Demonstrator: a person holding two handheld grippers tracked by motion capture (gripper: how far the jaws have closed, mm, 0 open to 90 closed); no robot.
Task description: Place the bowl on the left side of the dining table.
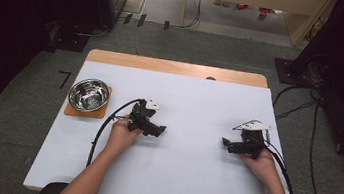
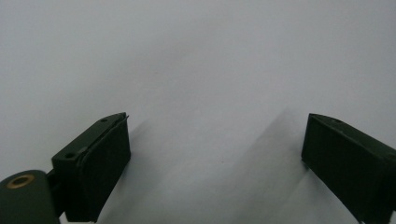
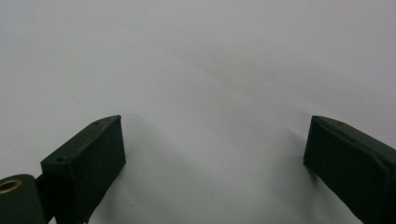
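Both black hand-held grippers, left and right, rest spread, empty, on smooth white table.

One sign can be read: a dark mark shaped like the digit 7 on the grey floor, beyond the table's edge and well off to the outer side of the left gripper, past the metal bowl. It may be tape rather than print.
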